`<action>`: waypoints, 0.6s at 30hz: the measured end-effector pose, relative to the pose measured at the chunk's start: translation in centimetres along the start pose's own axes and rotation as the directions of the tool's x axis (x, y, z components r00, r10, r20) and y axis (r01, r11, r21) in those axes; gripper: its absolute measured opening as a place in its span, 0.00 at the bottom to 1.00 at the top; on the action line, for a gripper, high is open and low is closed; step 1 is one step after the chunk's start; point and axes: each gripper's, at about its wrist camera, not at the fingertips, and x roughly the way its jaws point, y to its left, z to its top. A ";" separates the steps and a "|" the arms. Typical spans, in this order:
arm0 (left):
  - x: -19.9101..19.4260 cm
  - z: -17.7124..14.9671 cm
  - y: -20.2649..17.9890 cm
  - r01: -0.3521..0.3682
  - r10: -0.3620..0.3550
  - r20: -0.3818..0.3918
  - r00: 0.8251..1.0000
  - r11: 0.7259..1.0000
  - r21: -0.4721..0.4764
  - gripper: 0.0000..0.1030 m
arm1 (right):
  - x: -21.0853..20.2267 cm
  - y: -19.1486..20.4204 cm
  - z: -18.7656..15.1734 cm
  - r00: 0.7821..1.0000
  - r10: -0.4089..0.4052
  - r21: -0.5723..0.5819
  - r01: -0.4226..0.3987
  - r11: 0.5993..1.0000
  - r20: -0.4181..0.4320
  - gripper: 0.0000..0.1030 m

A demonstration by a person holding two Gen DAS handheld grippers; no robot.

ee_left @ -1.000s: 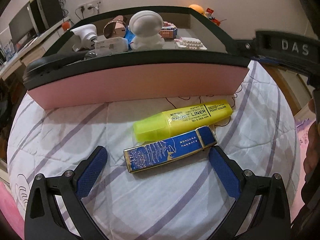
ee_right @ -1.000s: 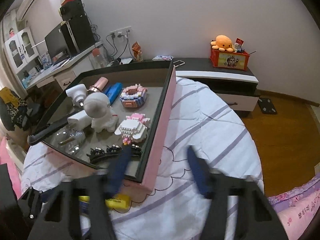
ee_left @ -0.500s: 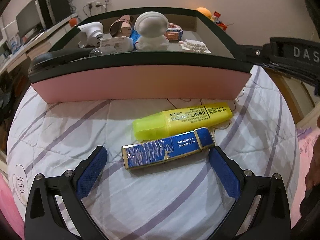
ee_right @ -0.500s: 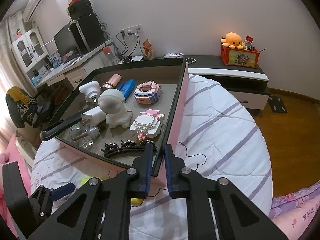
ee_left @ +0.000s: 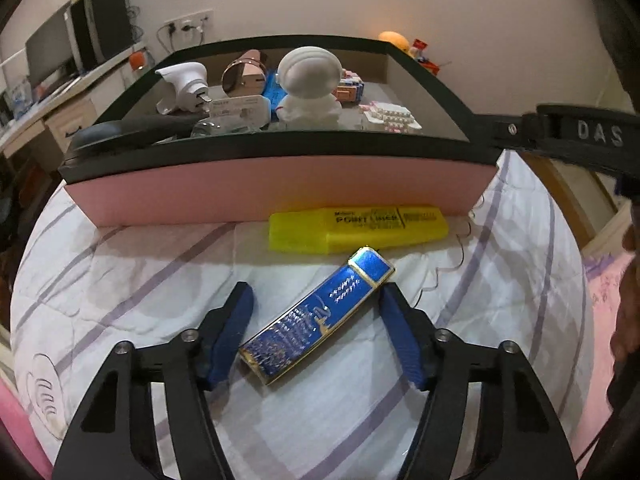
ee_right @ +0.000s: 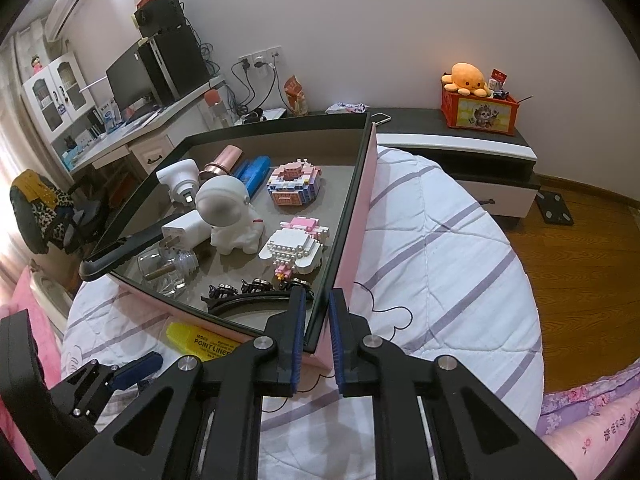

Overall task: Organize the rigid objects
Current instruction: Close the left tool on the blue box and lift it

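A pink tray [ee_left: 280, 190] with a black rim stands on the bed. In front of it lie a yellow highlighter [ee_left: 358, 229] and a blue and gold flat case [ee_left: 318, 316], now turned diagonally. My left gripper [ee_left: 314, 338] is open around the blue case, its fingers on both sides; the right one looks to touch the case's far end. My right gripper [ee_right: 318, 336] is shut on the tray's corner rim [ee_right: 320, 322]. The highlighter also shows in the right wrist view [ee_right: 204, 342].
The tray holds a white astronaut figure [ee_right: 228, 216], block models [ee_right: 294, 184], a charger [ee_right: 186, 232], a glass bottle [ee_right: 168, 268], a black hairband [ee_right: 248, 300] and other small items. The bed has a white striped cover [ee_right: 440, 264]. A desk and a low cabinet [ee_right: 460, 144] stand behind.
My left gripper has moved forward and narrowed around the blue case, which has turned diagonal. The highlighter has been pushed against the tray. My right gripper closed on the tray's corner.
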 end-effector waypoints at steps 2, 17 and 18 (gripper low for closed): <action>-0.3 -0.3 0.5 -0.001 0.001 -0.001 1.000 1.000 0.017 0.56 | 0.0 0.0 0.0 1.000 0.000 0.001 0.000 1.000 0.000 0.11; -2.1 -1.5 5.8 -0.047 0.047 0.001 0.999 0.999 0.014 0.20 | -0.1 0.1 -0.1 1.000 -0.018 0.017 0.018 1.000 -0.001 0.11; -2.2 -1.6 6.1 -0.053 0.053 0.002 0.999 0.999 0.011 0.20 | -0.1 0.1 0.0 1.000 -0.018 0.018 0.018 1.000 -0.002 0.11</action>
